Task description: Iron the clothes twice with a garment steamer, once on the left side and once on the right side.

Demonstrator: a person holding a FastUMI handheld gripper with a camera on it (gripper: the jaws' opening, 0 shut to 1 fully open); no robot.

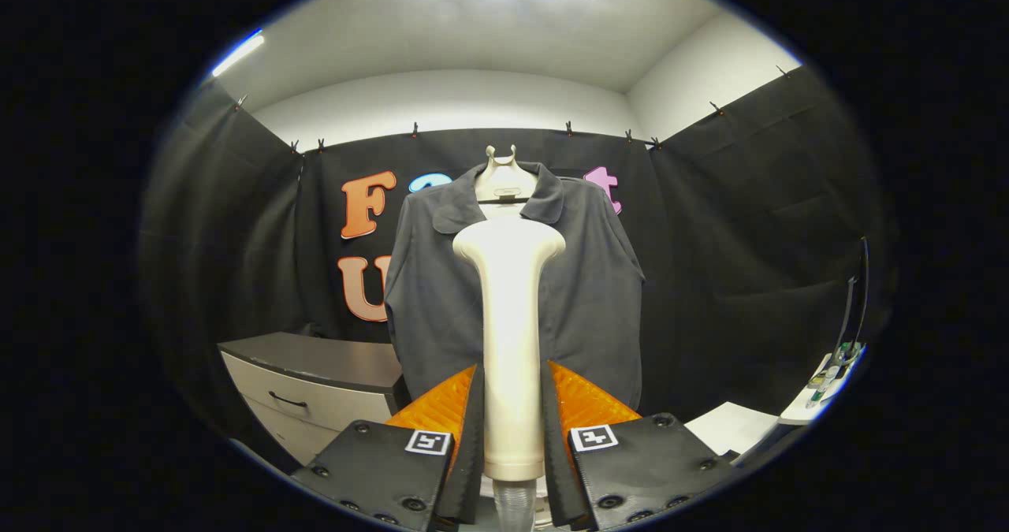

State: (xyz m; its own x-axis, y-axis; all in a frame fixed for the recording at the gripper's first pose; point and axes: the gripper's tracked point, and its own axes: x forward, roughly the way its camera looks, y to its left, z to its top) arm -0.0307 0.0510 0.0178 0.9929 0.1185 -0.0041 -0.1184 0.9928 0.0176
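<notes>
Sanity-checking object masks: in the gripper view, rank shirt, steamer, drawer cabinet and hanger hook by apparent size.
1. Shirt, largest.
2. Steamer, clamped between the gripper fingers; nearness to the camera inflates it.
3. Drawer cabinet, partly hidden, so unsure against the steamer.
4. Hanger hook, smallest.

steamer (510, 343) between claw (512, 414) fingers, shirt (587, 295) beyond, cabinet (315, 374) left

No legible text or labels

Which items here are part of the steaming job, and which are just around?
Job: cream plastic garment steamer, clamped between the gripper fingers; dark grey collared shirt on a white hanger.
Around: grey drawer cabinet; white tabletop.
</notes>
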